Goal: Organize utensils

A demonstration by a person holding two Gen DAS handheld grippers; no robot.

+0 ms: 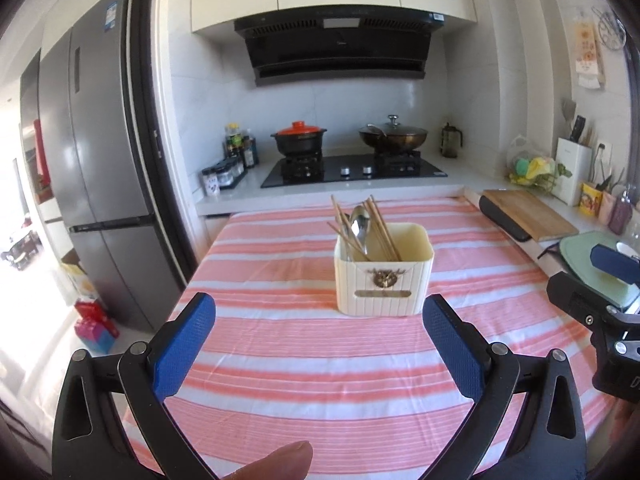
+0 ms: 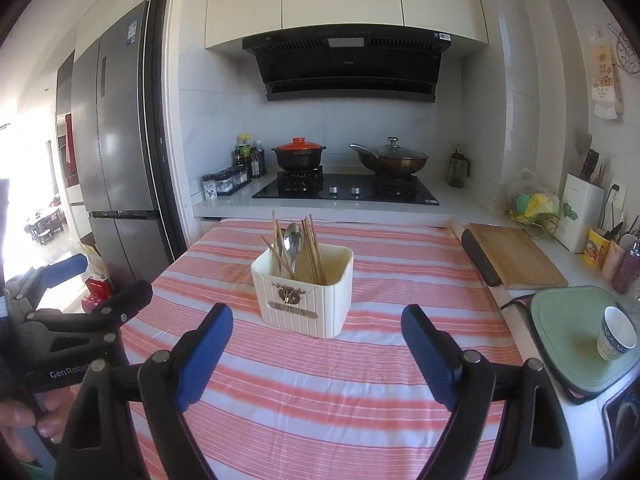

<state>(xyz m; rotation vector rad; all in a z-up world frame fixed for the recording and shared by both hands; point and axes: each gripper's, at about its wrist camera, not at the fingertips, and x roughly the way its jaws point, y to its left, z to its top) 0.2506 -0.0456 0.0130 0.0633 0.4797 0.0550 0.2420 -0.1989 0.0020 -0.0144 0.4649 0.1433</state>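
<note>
- While the cream holder box (image 1: 383,276) is stood in the middle of the striped pink cloth (image 1: 320,352), every place below is told from that box.
- Wooden chopsticks (image 1: 378,224) and metal spoons (image 1: 359,226) are stood upright inside the box, at its left end, so the sorting looks done or nearly done.
- The handles are leaned on one another and on the box wall, most likely so that they are kept from falling over.
- The left gripper (image 1: 320,344) is held just in front of the box, a little to its left, with its blue pads spread as wide as they go; nothing is held between them.
- The right gripper (image 2: 316,352) is held in front of the box and to its right; its jaws are wide and nothing is held between them.
- Both grippers are kept apart from the box, so no touch on it is seen.
- No loose utensil is seen on the cloth around the box.
- Behind the box, a stove with a red-lidded pot (image 1: 299,138) is seen; to its right, a wooden board (image 2: 516,256) and a small cup (image 2: 616,334) are kept.
</note>
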